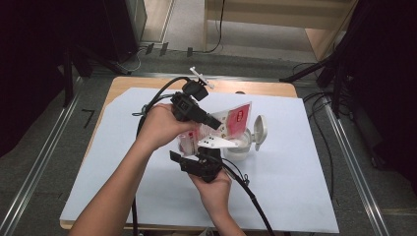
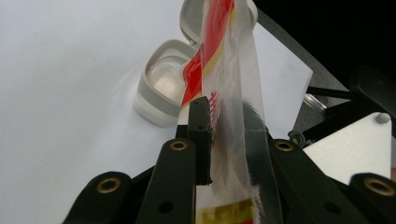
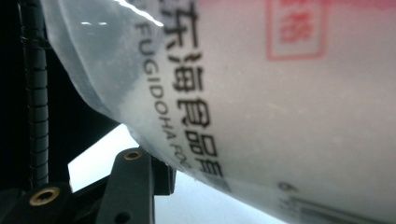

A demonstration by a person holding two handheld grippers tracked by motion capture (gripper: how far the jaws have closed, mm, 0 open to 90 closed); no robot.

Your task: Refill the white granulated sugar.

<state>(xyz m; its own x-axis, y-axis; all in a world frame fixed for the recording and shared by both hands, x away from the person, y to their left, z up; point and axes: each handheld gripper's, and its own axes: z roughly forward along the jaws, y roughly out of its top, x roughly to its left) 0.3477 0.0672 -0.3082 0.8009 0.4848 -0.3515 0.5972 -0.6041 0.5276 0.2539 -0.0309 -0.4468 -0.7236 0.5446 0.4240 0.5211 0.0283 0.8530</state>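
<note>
A clear and red plastic bag (image 1: 237, 119) with white powder in it hangs tilted over a small white container (image 1: 239, 150), whose flip lid (image 1: 259, 132) stands open. My left gripper (image 1: 217, 124) comes in from the upper left and is shut on the bag (image 2: 229, 70), with its pads pressing the film on both sides and the container (image 2: 161, 93) just beyond. From below, my right gripper (image 1: 209, 149) meets the bag's powder-filled lower part (image 3: 280, 116). One of its fingers (image 3: 140, 182) touches the bag's edge, and the bag hides the other.
A white sheet (image 1: 305, 172) covers the wooden table. A small white syringe-like object (image 1: 201, 77) lies at the far edge. Black cables trail from both grippers towards the near and far edges. Dark stands line both sides of the table.
</note>
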